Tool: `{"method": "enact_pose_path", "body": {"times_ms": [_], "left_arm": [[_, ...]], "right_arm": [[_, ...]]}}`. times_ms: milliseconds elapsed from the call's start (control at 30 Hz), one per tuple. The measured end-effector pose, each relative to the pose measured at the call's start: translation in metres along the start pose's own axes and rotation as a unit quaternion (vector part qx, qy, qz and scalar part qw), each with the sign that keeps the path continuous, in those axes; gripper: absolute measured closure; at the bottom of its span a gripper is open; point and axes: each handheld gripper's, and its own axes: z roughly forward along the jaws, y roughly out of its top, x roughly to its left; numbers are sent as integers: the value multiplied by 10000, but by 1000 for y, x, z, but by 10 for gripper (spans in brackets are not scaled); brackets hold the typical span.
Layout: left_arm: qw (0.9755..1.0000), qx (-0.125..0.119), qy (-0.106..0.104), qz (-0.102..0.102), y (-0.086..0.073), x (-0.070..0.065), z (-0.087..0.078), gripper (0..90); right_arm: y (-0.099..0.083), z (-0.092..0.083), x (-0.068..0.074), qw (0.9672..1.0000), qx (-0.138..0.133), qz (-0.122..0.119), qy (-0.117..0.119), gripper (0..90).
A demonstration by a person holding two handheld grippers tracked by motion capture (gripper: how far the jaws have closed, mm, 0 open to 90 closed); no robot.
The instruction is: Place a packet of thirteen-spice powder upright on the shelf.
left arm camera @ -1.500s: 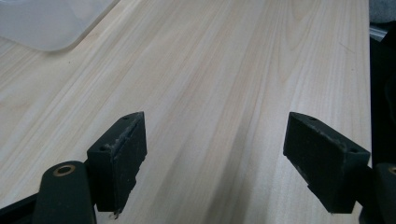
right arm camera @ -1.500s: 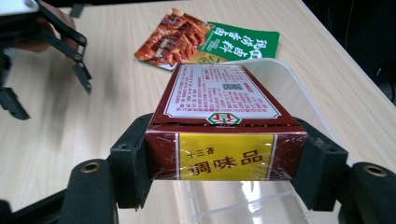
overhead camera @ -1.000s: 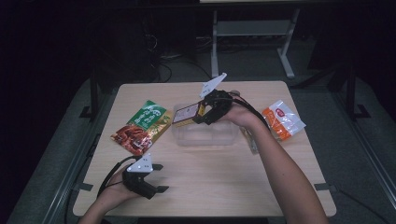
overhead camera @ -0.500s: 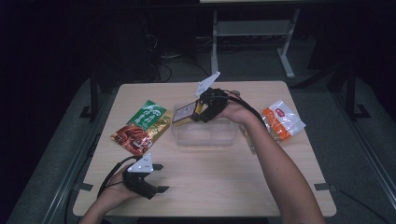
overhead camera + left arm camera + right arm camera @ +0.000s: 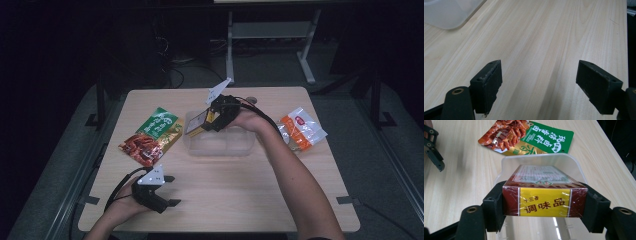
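My right gripper (image 5: pixel 204 125) is shut on a dark red and yellow seasoning box (image 5: pixel 541 191), held above the left end of a clear plastic container (image 5: pixel 220 145). In the right gripper view both pads press the box's sides, and the container's rim (image 5: pixel 536 158) curves just beyond the box. My left gripper (image 5: pixel 170 190) rests on the table near the front left edge. Its jaws stand wide apart over bare wood (image 5: pixel 536 62) with nothing between them.
A green and red snack pouch (image 5: pixel 152 136) lies left of the container. An orange and white packet (image 5: pixel 300 129) lies at the right, past my right forearm. The light wooden table (image 5: pixel 240 195) has open room at the front.
The right gripper with the box has shifted slightly left over the container. The left gripper has stayed in place.
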Motion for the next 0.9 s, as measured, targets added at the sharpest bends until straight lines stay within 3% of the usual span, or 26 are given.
{"method": "enact_pose_path", "body": {"times_ms": [167, 433, 667, 900], "left_arm": [[10000, 33, -10, 17, 1, -1, 0, 206], [10000, 9, -46, 29, 2, -2, 0, 205], [9999, 26, -68, 72, 2, -3, 1, 205], [10000, 11, -71, 19, 2, -3, 0, 205]], "right_arm": [[2, 3, -1, 10000, -59, 36, 31, 314], [19, 7, -4, 9999, -105, -116, 53, 314], [31, 17, -4, 9998, 59, -123, 129, 313], [34, 28, -6, 9997, 23, -121, 189, 313]]}}
